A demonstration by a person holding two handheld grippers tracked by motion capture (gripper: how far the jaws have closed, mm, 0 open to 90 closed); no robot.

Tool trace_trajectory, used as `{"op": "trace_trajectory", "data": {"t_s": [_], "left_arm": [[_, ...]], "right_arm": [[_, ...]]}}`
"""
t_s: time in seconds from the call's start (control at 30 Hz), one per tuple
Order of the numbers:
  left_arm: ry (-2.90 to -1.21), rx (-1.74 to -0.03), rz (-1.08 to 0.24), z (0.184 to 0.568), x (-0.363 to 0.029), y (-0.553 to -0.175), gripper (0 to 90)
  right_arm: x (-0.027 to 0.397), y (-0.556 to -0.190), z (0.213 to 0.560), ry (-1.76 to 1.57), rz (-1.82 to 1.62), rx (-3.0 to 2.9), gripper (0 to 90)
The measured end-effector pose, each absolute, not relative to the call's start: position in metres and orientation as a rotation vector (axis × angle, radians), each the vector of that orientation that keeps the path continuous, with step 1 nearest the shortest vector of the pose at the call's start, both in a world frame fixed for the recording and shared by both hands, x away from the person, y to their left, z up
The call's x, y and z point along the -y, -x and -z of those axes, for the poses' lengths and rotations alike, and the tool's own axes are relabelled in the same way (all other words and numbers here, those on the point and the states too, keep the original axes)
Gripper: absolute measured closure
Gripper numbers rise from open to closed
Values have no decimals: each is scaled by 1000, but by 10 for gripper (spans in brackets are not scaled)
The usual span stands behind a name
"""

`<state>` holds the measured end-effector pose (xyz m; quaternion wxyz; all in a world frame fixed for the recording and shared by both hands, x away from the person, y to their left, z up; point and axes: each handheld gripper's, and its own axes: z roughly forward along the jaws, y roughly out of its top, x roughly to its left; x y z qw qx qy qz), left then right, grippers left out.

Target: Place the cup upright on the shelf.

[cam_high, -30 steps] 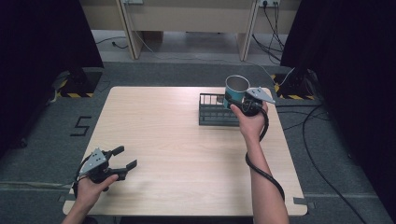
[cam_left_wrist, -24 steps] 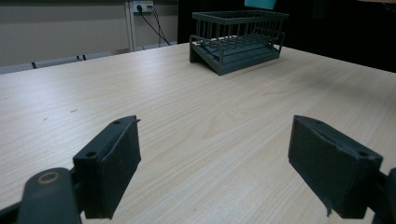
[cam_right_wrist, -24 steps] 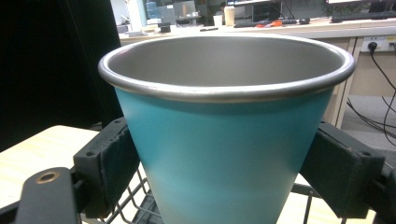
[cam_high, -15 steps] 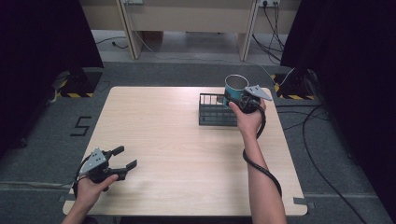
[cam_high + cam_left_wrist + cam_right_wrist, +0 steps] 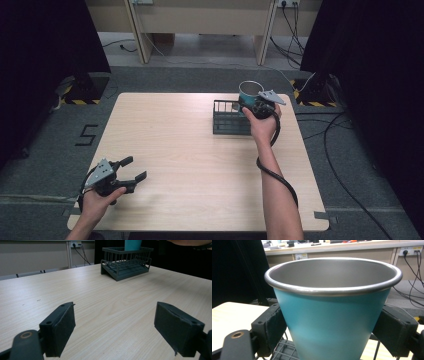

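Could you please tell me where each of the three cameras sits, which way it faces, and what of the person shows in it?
High view: fixed above the person's side, looking forward and down on the table; both forearms, left gripper and right gripper show.
Left gripper view: low over the table, looking across it at the rack, between its open fingers.
Right gripper view: above the rack, looking at the teal cup clamped between its fingers.
Shared: the rack and cup appear in all three.
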<state>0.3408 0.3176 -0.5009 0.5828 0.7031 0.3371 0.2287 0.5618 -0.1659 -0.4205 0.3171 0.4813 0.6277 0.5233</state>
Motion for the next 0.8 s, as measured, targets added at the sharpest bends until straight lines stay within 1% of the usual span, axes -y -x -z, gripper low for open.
{"op": "trace_trajectory", "data": {"t_s": [0.8], "left_arm": [[-1638,-784,-532,501,-317,-340,165]], "right_arm": [[152,-570,439,-1321,-1235,-1746,171]]}}
